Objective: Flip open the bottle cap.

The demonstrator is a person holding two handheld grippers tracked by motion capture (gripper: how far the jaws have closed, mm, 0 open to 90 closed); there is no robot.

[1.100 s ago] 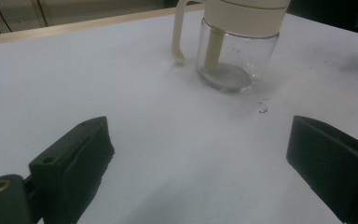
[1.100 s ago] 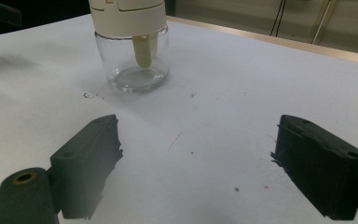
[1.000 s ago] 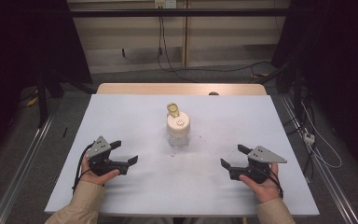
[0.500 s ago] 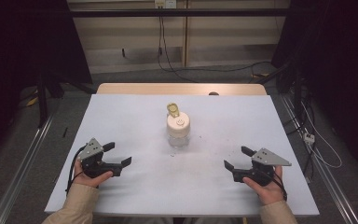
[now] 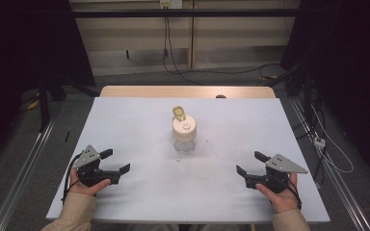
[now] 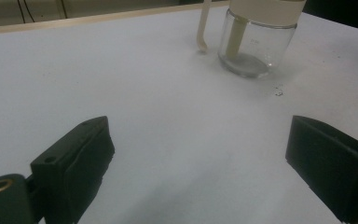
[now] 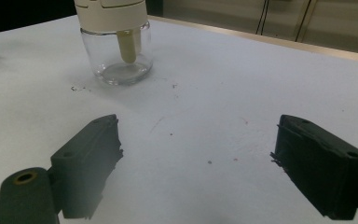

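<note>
Resting low on the white table (image 5: 139,120), the left gripper (image 5: 113,161) and right gripper (image 5: 251,163) both gaped empty, well apart from the glass jar (image 5: 184,134) between them.

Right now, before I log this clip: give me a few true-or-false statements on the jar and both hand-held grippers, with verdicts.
1. The glass jar stands upright with its cream lid on. True.
2. The left hand-held gripper is clamped on the jar. False: its jaws are open, apart from the jar.
3. The right hand-held gripper is open with nothing between its jaws. True.
4. The jar lies on the floor. False: it stands on the white table.
</note>
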